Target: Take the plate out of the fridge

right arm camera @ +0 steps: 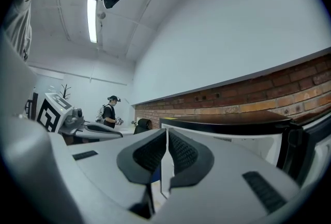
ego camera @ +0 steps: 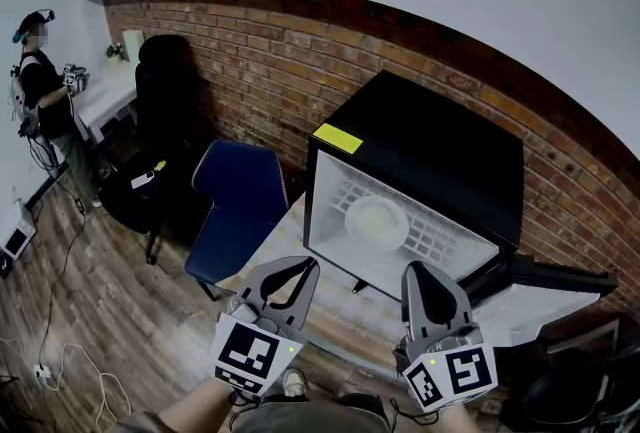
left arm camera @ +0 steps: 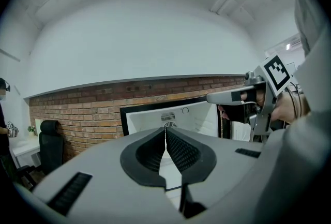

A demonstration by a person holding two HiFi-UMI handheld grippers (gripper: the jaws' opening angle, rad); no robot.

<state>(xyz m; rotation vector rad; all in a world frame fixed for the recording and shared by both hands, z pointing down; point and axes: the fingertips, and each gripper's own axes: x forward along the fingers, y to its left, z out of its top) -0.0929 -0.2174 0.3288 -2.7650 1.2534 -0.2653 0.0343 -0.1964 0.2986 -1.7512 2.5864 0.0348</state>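
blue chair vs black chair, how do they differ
The blue chair is blue, the black chair black. The blue chair stands beside the open fridge; the black chair stands farther back, by the white desk. Both are unoccupied and near the brick wall.

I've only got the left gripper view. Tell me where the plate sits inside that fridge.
Observer: The plate lies flat on the wire shelf, about midway across the open fridge.
Operator: Give me the right tool's state.
Observer: The right tool has its jaws together, with nothing between them.
Operator: Report what stands left of the fridge.
Observer: A blue chair stands there, beside the table.
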